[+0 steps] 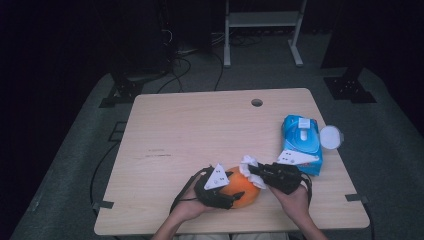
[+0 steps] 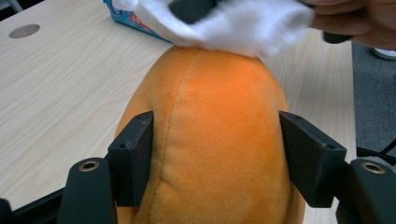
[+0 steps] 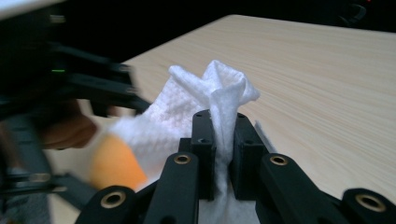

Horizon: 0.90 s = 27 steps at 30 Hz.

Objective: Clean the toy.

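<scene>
An orange plush toy (image 1: 243,190) lies near the table's front edge. My left gripper (image 1: 227,196) is shut on it; in the left gripper view both pads (image 2: 135,156) press the orange plush toy (image 2: 219,140) from either side. My right gripper (image 1: 254,170) is shut on a white wipe (image 1: 248,165), which rests against the top of the toy. In the right gripper view the white wipe (image 3: 205,102) is pinched between my right gripper (image 3: 223,126) and drapes over the orange toy (image 3: 114,163). The wipe (image 2: 233,23) covers the toy's far end in the left gripper view.
A blue pack of wipes (image 1: 301,142) lies on the wooden table (image 1: 200,130) at the right, with a round white lid (image 1: 331,137) beside it at the table's edge. A cable hole (image 1: 257,102) sits near the far edge.
</scene>
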Each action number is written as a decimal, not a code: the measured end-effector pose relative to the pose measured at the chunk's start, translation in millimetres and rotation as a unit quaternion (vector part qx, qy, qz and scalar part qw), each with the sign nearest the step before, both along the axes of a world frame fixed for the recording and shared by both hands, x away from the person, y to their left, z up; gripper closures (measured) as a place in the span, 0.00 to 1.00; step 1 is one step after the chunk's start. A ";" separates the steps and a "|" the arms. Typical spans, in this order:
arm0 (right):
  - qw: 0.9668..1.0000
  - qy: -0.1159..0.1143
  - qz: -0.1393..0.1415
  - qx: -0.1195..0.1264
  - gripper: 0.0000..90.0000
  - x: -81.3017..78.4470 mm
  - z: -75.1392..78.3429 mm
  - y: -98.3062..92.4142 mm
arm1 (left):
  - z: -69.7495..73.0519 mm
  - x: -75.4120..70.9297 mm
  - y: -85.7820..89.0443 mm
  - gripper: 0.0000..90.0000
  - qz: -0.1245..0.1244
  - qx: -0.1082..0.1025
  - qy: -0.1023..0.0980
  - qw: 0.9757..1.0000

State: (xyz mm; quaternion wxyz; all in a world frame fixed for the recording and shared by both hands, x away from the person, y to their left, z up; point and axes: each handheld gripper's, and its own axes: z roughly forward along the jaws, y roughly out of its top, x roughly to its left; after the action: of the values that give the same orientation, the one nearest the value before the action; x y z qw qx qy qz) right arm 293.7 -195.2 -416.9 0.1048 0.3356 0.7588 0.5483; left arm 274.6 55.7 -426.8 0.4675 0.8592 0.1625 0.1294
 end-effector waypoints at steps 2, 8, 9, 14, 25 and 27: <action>1.000 0.011 -0.008 0.002 0.90 2.5 -2.4 -6.8 | 0.1 -0.3 -1.4 0.35 -0.001 0.001 -0.001 1.000; 1.000 -0.018 0.023 -0.009 0.90 -9.1 4.1 5.8 | 5.5 4.3 4.9 0.23 -0.008 -0.018 0.011 1.000; 1.000 -0.012 0.023 -0.003 0.90 -7.0 2.6 3.3 | 7.4 5.7 7.8 0.22 -0.008 -0.032 0.015 0.999; 1.000 0.007 0.006 0.016 0.90 2.2 -4.1 -12.4 | 4.9 15.1 13.4 0.16 0.017 -0.046 0.051 0.997; 1.000 -0.009 0.020 0.003 0.90 -3.1 0.2 1.4 | 2.5 10.5 10.2 0.33 0.041 -0.034 0.029 0.998; 1.000 0.001 -0.002 0.002 0.90 1.0 -2.7 -6.8 | 3.1 9.7 8.3 0.34 0.045 -0.033 0.027 0.998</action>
State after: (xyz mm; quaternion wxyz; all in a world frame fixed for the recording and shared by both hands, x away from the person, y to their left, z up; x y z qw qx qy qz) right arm 294.6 -202.0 -419.6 0.1045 0.3376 0.7569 0.5497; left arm 284.3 64.0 -423.6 0.4848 0.8384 0.2175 0.1214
